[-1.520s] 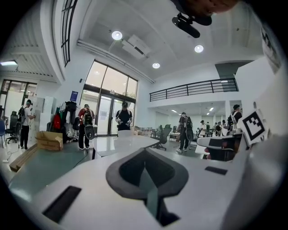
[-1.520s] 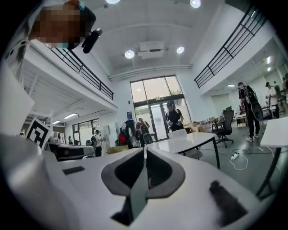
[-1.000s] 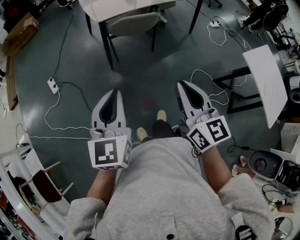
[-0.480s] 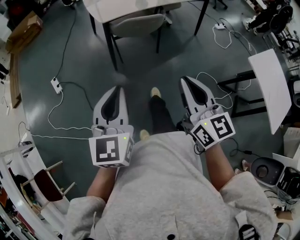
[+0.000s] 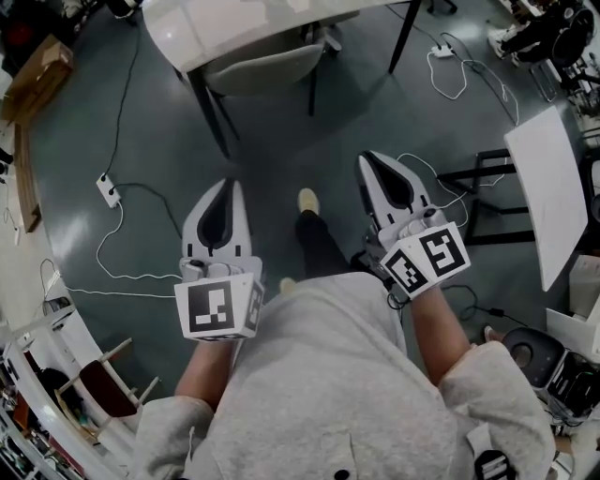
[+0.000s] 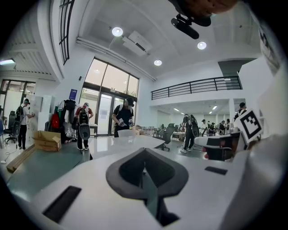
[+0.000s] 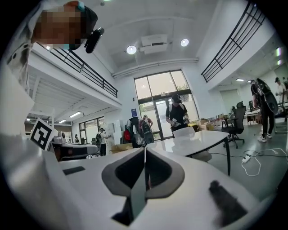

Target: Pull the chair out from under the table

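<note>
Both tools are closed tight with nothing between the jaws. The left tool [image 5: 229, 184] and the right tool [image 5: 367, 159] point toward 12 o'clock over the grey floor, well apart from the chair [image 5: 267, 64]. The chair sits at 12 o'clock, tucked under the white surface [image 5: 225, 23], with only its pale seat shell and dark legs showing. It looks light, with a stiff shell, so it should slide across the smooth floor under a modest pull, though a high pull might tip it. The near edge of the shell seems the best hold, taken with 1 opened tool. A cardboard box [image 5: 36, 70] lies at 10 o'clock, possibly empty, since its inside is not visible.
</note>
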Demonstrator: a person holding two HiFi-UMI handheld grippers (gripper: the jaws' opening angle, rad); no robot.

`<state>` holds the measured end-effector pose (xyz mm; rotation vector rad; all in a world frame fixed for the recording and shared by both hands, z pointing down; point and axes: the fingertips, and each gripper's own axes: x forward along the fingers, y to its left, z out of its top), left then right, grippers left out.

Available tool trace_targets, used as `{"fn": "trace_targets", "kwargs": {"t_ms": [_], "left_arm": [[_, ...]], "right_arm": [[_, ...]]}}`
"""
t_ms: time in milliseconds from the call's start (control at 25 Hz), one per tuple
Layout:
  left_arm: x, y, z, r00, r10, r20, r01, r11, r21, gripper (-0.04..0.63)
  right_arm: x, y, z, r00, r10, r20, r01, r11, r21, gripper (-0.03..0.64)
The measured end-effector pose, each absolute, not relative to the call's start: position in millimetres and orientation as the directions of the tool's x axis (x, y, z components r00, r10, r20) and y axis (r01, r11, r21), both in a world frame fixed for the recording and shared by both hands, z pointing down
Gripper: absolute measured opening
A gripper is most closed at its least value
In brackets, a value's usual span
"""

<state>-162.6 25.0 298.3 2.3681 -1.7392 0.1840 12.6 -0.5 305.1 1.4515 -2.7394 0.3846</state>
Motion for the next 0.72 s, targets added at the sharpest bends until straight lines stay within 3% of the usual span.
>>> {"fn": "trace_targets", "kwargs": {"t_ms": [720], "left_arm": [[-132.7,-138.2,307.4,0.268,-0.920,0.287,-0.963,-0.247,0.107,0.015]], "right_arm": [[22.8,-172.6,308.1,-0.641,-0.752,0.155,-0.762,0.597,-0.251,0.031]]}}
